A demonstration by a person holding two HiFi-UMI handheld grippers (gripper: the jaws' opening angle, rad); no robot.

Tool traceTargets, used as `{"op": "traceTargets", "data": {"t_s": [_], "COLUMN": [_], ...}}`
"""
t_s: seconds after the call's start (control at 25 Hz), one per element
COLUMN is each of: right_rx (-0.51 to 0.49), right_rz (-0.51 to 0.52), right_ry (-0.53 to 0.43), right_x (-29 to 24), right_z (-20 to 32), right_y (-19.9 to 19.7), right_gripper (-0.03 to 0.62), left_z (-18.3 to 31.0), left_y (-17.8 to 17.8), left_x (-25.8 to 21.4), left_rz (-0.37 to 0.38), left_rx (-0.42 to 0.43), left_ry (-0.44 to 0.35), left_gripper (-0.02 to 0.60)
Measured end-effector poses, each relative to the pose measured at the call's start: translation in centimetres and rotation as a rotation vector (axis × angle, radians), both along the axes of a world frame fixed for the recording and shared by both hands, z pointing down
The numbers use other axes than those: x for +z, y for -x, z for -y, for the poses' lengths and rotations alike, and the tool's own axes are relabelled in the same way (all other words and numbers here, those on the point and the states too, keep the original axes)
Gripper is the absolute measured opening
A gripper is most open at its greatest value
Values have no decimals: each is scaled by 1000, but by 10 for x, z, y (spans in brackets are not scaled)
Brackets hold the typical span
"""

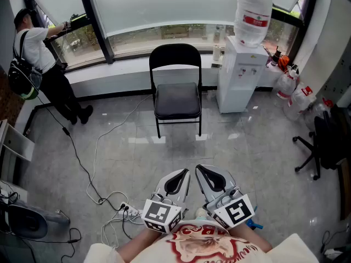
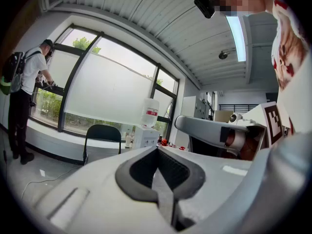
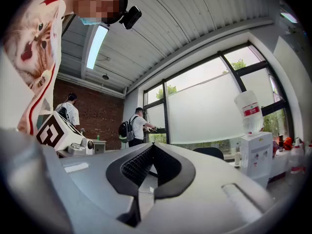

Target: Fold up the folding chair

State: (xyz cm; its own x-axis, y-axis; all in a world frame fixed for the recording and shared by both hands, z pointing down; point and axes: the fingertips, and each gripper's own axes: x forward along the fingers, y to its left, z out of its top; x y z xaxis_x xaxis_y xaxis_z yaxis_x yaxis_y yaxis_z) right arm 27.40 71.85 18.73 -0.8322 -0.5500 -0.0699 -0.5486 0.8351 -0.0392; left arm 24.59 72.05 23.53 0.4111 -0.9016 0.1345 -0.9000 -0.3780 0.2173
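Item: black folding chair (image 1: 176,92), stood unfolded on the floor at 12 o'clock, well apart from both claws. It is judged stiff, tube-framed and fairly light. Hold is best taken at backrest top and seat front. The left claw (image 1: 175,182) and right claw (image 1: 213,178) are seen pressed together, nothing held.

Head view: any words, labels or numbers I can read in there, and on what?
No text is readable.
Red label on the water bottle: print too small to read.
Red lettering on the shirt: blurred and cut off.
Cubes on the left gripper and right gripper: square markers only, no words.
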Motion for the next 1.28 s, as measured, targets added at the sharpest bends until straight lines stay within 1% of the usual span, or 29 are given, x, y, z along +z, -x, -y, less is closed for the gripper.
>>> {"op": "traceTargets", "data": {"t_s": [0.08, 0.24, 0.4, 0.52, 0.76, 0.88, 0.96, 1.08, 1.2, 1.28], "right_rx": [1, -1, -3, -7, 4, 6, 0, -7, -19, -30], "right_rz": [-7, 14, -16, -25, -36, -9, 0, -18, -7, -5], "right_ry": [8, -3, 19, 18, 21, 31, 9, -29, -41, -32], "right_x": [2, -5, 3, 4, 7, 4, 0, -2, -6, -5], "right_z": [-2, -5, -5, -6, -4, -2, -1, -1, 2, 6], "right_y": [-1, 0, -2, -3, -9, -13, -16, -24, -33, -41], "right_gripper": [25, 25, 25, 25, 25, 25, 25, 25, 25, 25], "left_z": [-3, -6, -6, -5, -5, -5, -4, -2, 3, 9], "left_y": [0, 0, -1, -2, -4, -9, -12, -19, -29, -38], "left_x": [1, 0, 0, 0, -9, -10, -9, -8, -9, -10], "left_rz": [-6, -8, -7, -14, -18, -16, -15, -21, -29, -29], "left_rx": [-4, -7, -13, -18, -29, -27, -29, -36, -43, -50], "left_ry": [3, 5, 3, 5, -32, -46, -47, -49, -53, -61], "left_gripper": [0, 0, 0, 0, 0, 1, 0, 1, 1, 0]}}
